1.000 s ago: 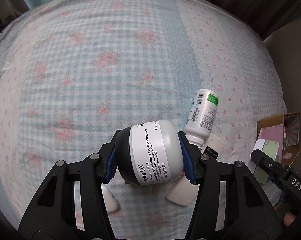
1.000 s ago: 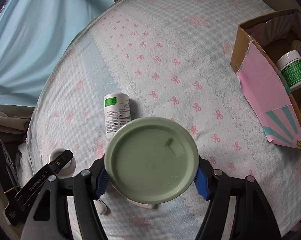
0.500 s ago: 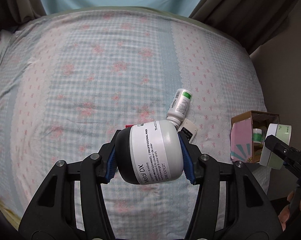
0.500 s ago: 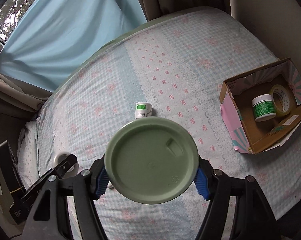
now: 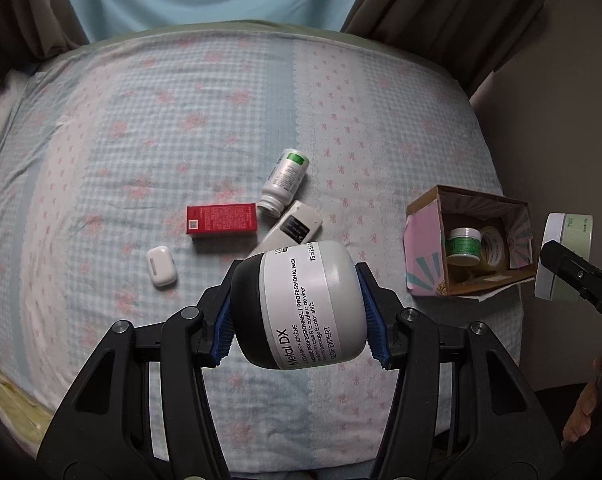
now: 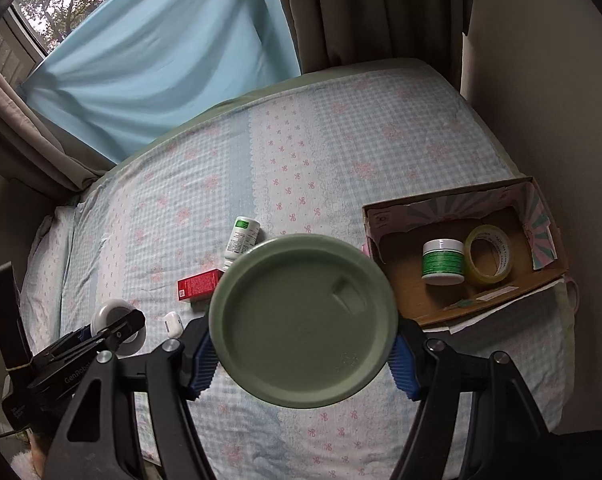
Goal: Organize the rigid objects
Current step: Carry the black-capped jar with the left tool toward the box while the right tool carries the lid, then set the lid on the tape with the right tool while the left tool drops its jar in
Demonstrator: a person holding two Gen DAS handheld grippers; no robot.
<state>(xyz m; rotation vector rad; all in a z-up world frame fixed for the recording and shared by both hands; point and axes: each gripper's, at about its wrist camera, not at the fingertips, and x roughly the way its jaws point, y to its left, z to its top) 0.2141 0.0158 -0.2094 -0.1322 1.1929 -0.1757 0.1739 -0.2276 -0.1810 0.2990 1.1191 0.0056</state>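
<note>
Both grippers had risen well clear of the bed since a second earlier, so that the whole checked, flower-printed bedsheet (image 5: 149,128) and the open cardboard box (image 6: 385,222) at its right edge came into view. The left gripper (image 5: 297,316) was clamped on a squat white jar with a black lid and a printed label (image 5: 301,308), its blue pads pressing lid and base, the jar lying sideways between them. The right gripper (image 6: 301,344) was closed across a round sage-green lidded tub (image 6: 301,320), gripped at the widest part of its rim.

Both containers looked rigid and smooth-walled, probably light, and the jar's rounded ends could slip under a loose grip; the tub's rim gave little purchase. Left on the sheet were a white pill bottle with a green label (image 5: 285,181), a red carton (image 5: 222,219), a white remote-like slab (image 5: 291,228) and a white earbud case (image 5: 161,267). In the box sat a green-labelled jar (image 6: 441,261) touching a roll of clear tape (image 6: 488,256).
</note>
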